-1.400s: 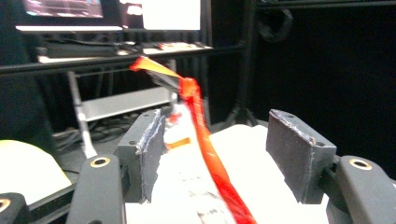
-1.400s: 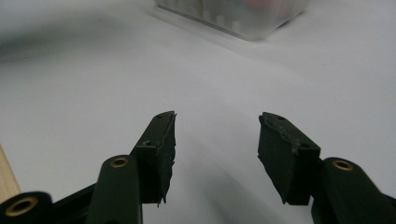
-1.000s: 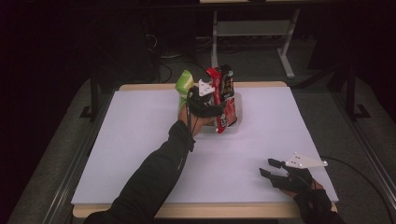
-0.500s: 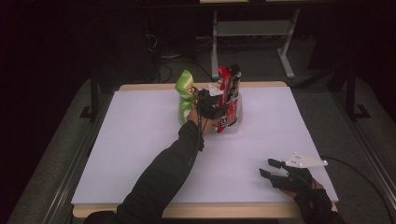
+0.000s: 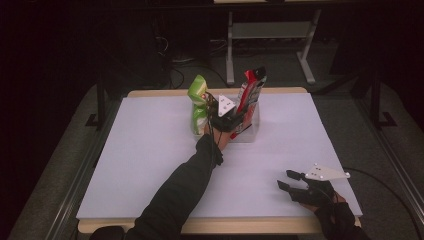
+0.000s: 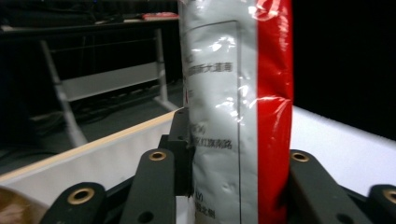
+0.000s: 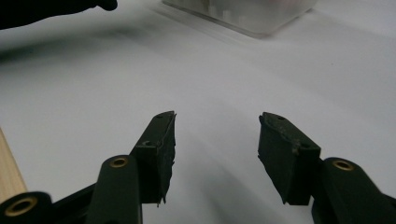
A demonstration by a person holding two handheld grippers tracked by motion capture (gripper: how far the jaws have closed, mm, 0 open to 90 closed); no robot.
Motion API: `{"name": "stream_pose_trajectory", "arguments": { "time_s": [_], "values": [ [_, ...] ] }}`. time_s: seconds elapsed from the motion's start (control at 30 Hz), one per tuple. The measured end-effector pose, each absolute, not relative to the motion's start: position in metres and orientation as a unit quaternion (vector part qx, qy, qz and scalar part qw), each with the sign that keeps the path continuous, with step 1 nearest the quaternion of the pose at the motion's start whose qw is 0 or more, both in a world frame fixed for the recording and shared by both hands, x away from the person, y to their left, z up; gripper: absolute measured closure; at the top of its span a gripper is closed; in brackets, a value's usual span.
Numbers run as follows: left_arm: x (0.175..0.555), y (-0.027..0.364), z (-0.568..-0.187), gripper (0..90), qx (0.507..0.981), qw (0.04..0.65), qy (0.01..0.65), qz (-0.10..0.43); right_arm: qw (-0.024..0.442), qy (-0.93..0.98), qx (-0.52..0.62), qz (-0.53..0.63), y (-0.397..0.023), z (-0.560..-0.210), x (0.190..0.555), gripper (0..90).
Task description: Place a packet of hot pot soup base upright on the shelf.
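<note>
A red and white snack bag [image 5: 251,86] stands upright in a clear plastic box [image 5: 254,128] at the back middle of the table. My left gripper [image 5: 236,116] has just been closing its jaws. In the left gripper view the bag [image 6: 243,112] fills the gap, and both jaws of that gripper [image 6: 233,156] press its sides. A green snack bag [image 5: 198,102] stands upright just left of the hand. My right gripper [image 5: 288,180] rests low near the front right edge. Its jaws [image 7: 217,140] are open over bare white surface.
A white sheet [image 5: 145,150] covers the table, with a wooden edge along the front and back. A metal stand [image 5: 270,35] is behind the table on the dark floor. The clear box [image 7: 243,14] lies far ahead of the right gripper.
My left gripper sank a little beside the box and closed its jaws on the red bag. The green bag now stands apart at its left. The right gripper stayed put.
</note>
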State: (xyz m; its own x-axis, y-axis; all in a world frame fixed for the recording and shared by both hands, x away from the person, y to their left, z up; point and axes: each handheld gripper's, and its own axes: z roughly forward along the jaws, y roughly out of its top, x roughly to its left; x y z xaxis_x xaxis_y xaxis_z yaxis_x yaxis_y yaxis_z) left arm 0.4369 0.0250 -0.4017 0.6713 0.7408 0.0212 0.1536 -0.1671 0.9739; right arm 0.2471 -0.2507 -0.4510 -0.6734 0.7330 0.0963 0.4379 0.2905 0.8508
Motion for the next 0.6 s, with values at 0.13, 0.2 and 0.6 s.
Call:
{"name": "stream_pose_trajectory", "arguments": {
  "time_s": [0.13,0.2,0.6],
  "values": [
    [0.433,0.033,-0.398,54.7,0.759,0.529,0.289,0.248,0.159,0.788,0.371,0.466,-0.251,-0.451,0.246,44.9],
    [0.429,0.039,-0.396,48.6,0.778,0.510,0.272,0.246,0.157,0.787,0.373,0.465,-0.251,-0.451,0.247,44.8],
    [0.409,0.067,-0.398,52.0,0.814,0.489,0.252,0.187,0.153,0.793,0.369,0.460,-0.249,-0.451,0.247,44.2]
  ]
}}
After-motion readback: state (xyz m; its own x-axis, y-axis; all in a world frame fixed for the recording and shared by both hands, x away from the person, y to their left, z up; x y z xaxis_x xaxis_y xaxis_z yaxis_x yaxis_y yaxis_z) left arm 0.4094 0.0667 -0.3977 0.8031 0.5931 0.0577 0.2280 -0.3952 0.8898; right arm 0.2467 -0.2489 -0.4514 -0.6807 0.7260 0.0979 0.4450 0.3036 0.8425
